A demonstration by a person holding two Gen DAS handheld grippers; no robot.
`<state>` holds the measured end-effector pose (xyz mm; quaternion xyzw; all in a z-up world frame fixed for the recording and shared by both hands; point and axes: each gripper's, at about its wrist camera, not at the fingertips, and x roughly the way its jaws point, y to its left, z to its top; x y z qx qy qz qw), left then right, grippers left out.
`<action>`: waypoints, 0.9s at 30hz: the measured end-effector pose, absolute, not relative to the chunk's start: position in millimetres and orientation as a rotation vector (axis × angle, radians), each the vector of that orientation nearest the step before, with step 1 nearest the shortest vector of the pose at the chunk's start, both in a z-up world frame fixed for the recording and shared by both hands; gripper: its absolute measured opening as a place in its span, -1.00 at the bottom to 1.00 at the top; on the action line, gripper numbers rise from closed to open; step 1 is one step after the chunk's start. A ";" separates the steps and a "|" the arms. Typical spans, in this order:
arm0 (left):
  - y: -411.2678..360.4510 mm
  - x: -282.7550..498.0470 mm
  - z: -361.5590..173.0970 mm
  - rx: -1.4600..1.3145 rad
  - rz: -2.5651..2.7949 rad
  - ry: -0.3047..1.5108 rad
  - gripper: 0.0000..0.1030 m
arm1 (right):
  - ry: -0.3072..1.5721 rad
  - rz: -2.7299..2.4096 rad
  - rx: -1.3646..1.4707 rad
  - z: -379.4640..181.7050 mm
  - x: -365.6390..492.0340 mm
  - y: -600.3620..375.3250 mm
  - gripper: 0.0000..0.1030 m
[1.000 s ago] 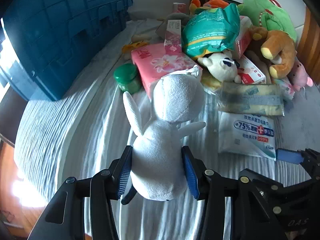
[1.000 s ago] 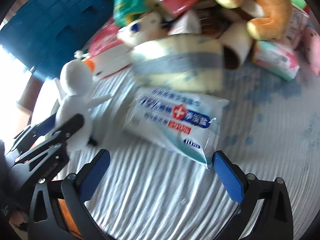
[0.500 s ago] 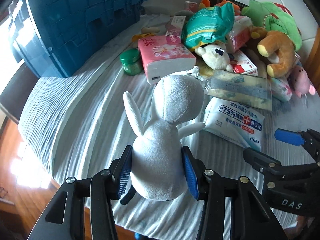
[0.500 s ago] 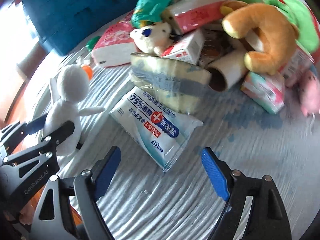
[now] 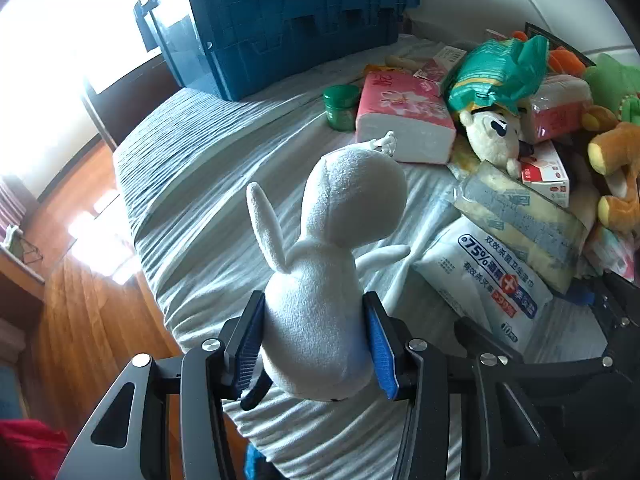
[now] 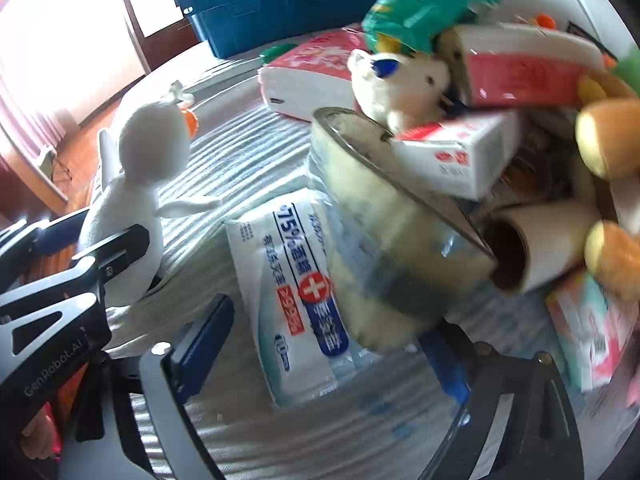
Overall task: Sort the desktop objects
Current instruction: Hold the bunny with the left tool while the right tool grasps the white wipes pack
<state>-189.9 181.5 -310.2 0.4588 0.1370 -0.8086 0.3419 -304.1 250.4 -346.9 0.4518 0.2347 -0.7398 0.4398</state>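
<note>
Past the blue crate, the left gripper clamps the white plush duck above the tablecloth, while the right gripper hangs spread over the wipes pack beside a large unsorted pile

Wipes pack reads "75%"; left tool apparently "GenRobot.AI".

**A room in a home**

A domestic room is indicated by the polished wooden plank floor, the sunlit window, and a counter covered with a pale blue ribbed cloth, on which plush toys, a pink floral tissue pack and a large dark-blue plastic crate are piled.
</note>
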 end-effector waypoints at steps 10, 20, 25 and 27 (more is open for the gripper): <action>184.0 -183.8 -310.4 1.177 -2.057 0.401 -0.09 | 0.597 -1.836 1.170 -335.8 -287.3 259.5 0.29; 191.9 -168.9 -288.8 1.154 -2.139 0.380 -0.10 | 0.501 -1.863 1.278 -318.3 -273.9 293.1 0.16; 185.2 -156.7 -265.3 1.118 -2.210 0.374 -0.10 | 0.482 -1.926 1.245 -290.2 -256.3 296.5 0.12; 181.2 -151.3 -255.2 1.104 -2.248 0.366 -0.10 | 0.481 -1.962 1.241 -280.8 -248.8 296.8 0.11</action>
